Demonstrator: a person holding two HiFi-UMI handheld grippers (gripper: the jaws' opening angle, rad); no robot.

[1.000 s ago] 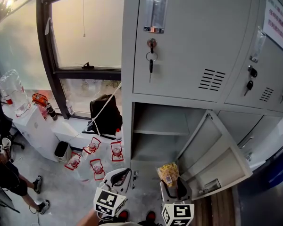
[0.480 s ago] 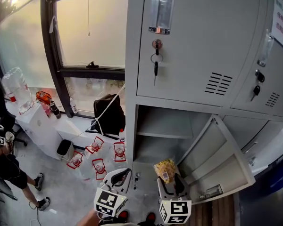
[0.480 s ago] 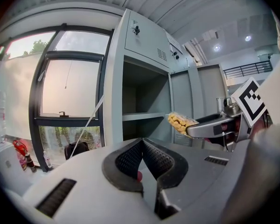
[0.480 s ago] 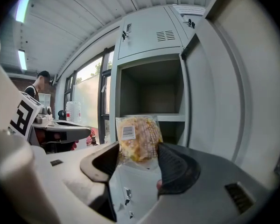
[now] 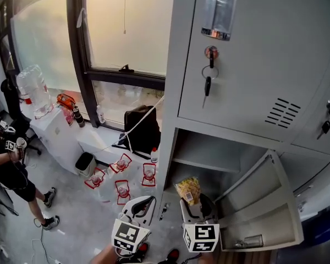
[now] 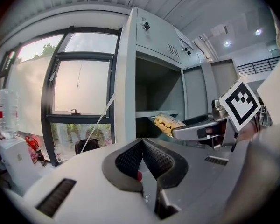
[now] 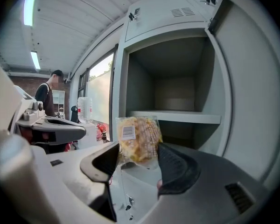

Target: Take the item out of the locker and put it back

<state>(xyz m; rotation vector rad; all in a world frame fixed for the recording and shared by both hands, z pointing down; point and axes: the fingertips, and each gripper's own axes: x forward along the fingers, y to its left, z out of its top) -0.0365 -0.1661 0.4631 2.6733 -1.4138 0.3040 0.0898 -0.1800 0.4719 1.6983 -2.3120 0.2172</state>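
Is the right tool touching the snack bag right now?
Touching. The right gripper view shows the snack bag pinched between both pads of the right tool.

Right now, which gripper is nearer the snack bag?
Right. The right gripper grips the snack bag; the left gripper, shut and empty, sits apart to its left.

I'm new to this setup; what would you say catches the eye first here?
The yellow snack bag, clamped in the right gripper, sits before the open lower locker. Above it, a key hangs from the shut upper door. Left of the lockers is a bright window.
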